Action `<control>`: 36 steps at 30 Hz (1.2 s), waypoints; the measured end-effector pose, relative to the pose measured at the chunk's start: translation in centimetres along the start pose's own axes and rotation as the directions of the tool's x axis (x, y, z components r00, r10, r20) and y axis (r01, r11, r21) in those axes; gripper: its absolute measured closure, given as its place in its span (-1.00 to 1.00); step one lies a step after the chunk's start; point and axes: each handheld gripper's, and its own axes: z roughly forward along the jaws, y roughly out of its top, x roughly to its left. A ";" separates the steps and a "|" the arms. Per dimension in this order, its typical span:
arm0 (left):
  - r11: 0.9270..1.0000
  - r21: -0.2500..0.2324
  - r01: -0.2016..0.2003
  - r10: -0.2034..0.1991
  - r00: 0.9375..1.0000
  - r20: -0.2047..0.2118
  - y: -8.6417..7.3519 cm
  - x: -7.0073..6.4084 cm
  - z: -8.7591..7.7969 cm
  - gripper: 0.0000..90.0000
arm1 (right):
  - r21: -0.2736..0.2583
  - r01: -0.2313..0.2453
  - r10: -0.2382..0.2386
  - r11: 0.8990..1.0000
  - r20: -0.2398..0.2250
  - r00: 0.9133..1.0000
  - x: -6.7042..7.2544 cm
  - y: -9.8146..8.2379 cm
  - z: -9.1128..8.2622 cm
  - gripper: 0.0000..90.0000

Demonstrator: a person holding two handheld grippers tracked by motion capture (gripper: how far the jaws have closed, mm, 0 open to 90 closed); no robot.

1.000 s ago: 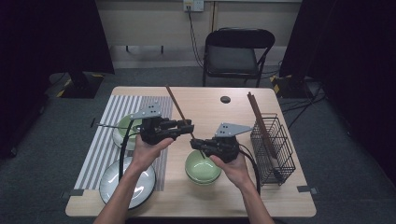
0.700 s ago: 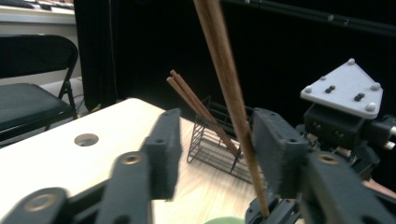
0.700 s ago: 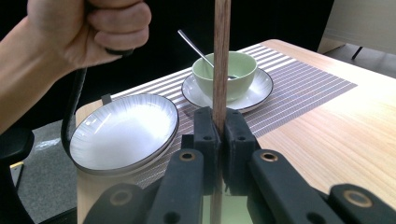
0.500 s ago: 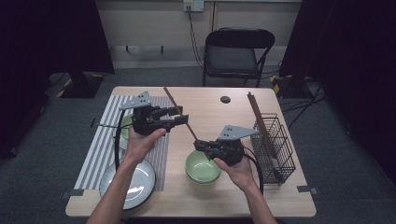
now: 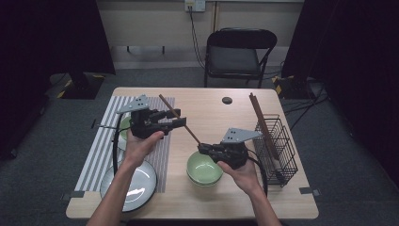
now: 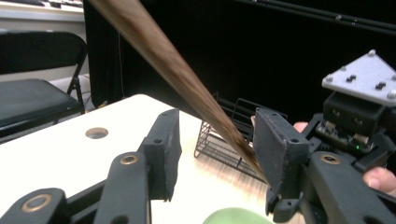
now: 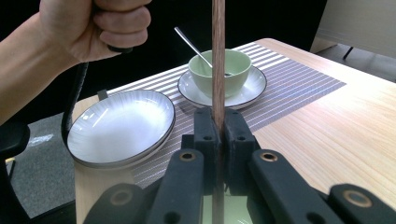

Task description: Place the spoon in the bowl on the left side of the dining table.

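Note:
A long brown chopstick (image 5: 188,129) (image 7: 218,56) slants over the table's middle. My right gripper (image 5: 201,148) (image 7: 218,123) is shut on its lower end, just above a green bowl (image 5: 204,168). My left gripper (image 5: 180,117) (image 6: 217,140) is open higher up the same chopstick (image 6: 163,51), which passes between its jaws close to the right-hand one. The right gripper's grey plate (image 6: 366,77) appears in the left gripper view, beyond the jaws.
A black wire basket (image 5: 282,150) (image 6: 224,144) at the right holds more chopsticks (image 5: 261,122). On the striped placemat (image 5: 101,146) sit a white plate (image 5: 136,186) (image 7: 119,123) and a small green bowl (image 7: 222,65) with a spoon (image 7: 194,46). A chair (image 5: 235,52) stands behind the table.
The left gripper has pulled back and to the left, away from the right one. The right gripper shifted a little right, still holding the chopstick's end.

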 end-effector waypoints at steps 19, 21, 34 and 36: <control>1.000 -0.011 0.003 -0.004 0.997 -0.080 0.0 1.7 -2.2 -0.01 | 0.008 0.023 -0.023 1.000 -0.013 1.000 0.4 0.3 0.0 0.91; 1.000 -0.010 0.004 -0.005 0.996 -0.086 0.1 2.0 -2.5 -0.01 | 0.009 0.022 -0.022 1.000 -0.015 1.000 0.5 0.3 0.0 0.91; 1.000 0.004 0.013 -0.012 0.994 -0.109 -0.4 2.9 -3.2 -0.06 | 0.000 0.009 -0.009 1.000 -0.027 1.000 0.3 0.5 -0.4 0.91; 1.000 0.009 0.018 -0.017 0.993 -0.114 -0.6 3.0 -3.2 -0.06 | -0.001 0.010 -0.010 1.000 -0.024 1.000 0.3 0.5 -0.5 0.91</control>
